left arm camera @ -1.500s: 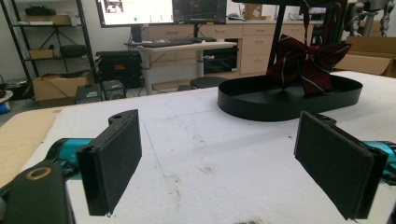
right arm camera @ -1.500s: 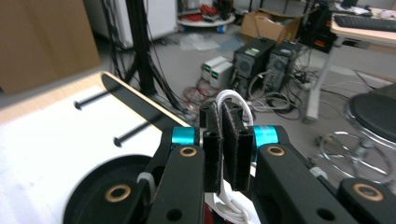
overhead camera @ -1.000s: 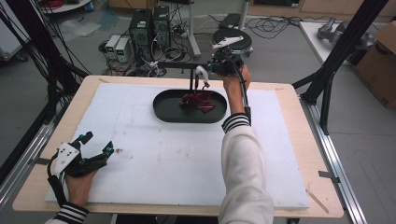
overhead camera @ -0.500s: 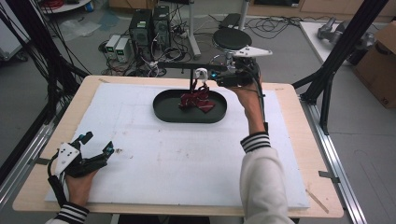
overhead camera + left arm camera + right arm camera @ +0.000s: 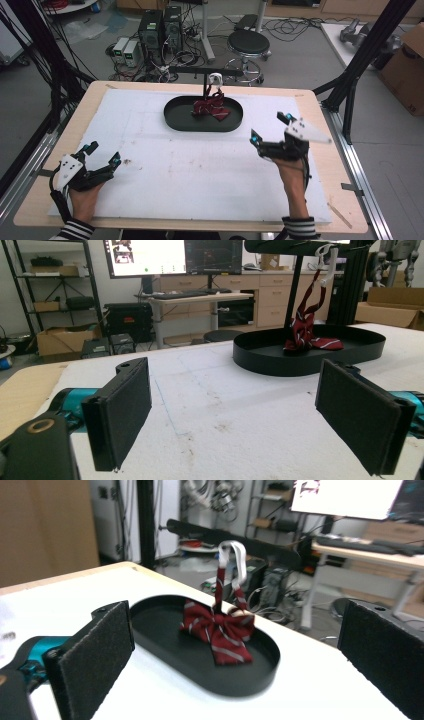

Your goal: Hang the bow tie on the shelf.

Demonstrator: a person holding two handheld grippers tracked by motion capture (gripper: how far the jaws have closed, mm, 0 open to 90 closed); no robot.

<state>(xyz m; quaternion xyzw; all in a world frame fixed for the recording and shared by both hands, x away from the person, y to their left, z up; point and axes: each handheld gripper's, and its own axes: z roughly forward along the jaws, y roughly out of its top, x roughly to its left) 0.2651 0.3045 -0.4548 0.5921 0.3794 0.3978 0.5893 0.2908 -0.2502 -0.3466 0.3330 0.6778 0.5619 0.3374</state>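
A red striped bow tie [image 5: 207,107] hangs by its strap from a white hook [image 5: 216,79] on a black stand's bar, with its lower end resting in a black oval tray [image 5: 172,117]. My right gripper [image 5: 270,127] hovers over the table's right side, in front and to the right of the tray. Its jaws have just been opening, and it is open with nothing between the pads. In the right gripper view the bow tie [image 5: 220,630] and tray [image 5: 150,635] lie ahead. My left gripper [image 5: 104,153] rests open at the front left; its view shows the tray [image 5: 280,365] far off.
A white mat [image 5: 200,170] covers the wooden table [image 5: 320,110]. Black frame struts [image 5: 362,55] rise at both sides. Beyond the far edge stand a stool [image 5: 248,42] and computer boxes [image 5: 160,27] on the floor.
The right hand has drawn back from the hook on the stand toward the front right and sunk, with its jaws now wide. The bow tie stays hanging. The left hand has kept still.
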